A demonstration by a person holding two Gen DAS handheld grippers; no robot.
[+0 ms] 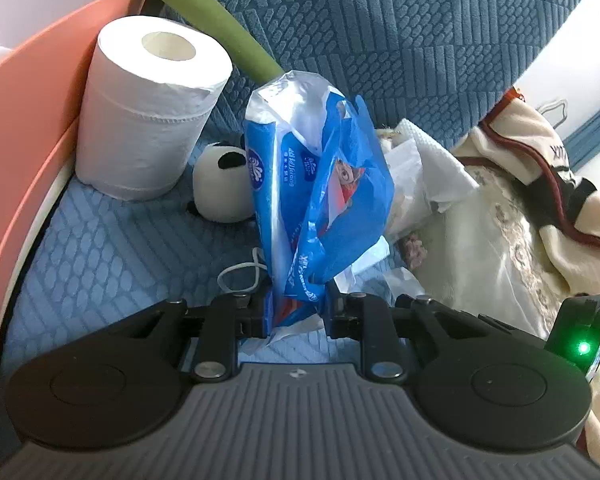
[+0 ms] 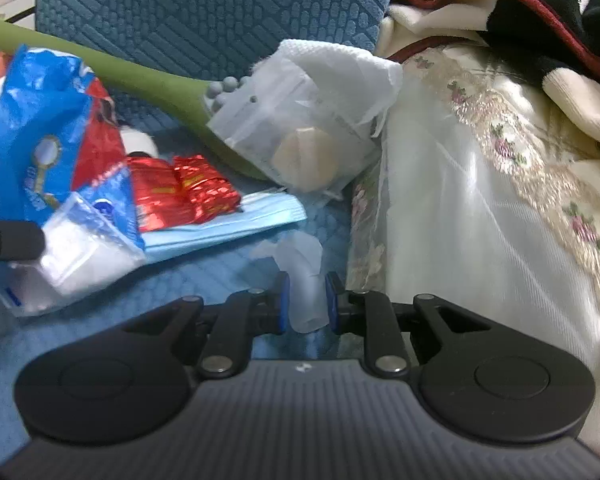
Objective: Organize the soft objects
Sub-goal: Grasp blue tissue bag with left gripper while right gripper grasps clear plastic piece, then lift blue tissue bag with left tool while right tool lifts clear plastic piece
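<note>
My left gripper (image 1: 296, 314) clamps the blue tissue pack (image 1: 316, 196), held upright above the blue sofa seat (image 1: 112, 240). My right gripper (image 2: 306, 304) pinches a translucent plastic scrap (image 2: 302, 276) beside the white pillow (image 2: 460, 220).

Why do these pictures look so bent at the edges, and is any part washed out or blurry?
Left wrist view: the fisheye lens curves the pink basket rim; the window corner upper right is blown out, while the blue tissue pack in the left tool is sharp. Right wrist view: the cream satin fabric glares, and the translucent plastic scrap in the right tool looks soft.
</note>
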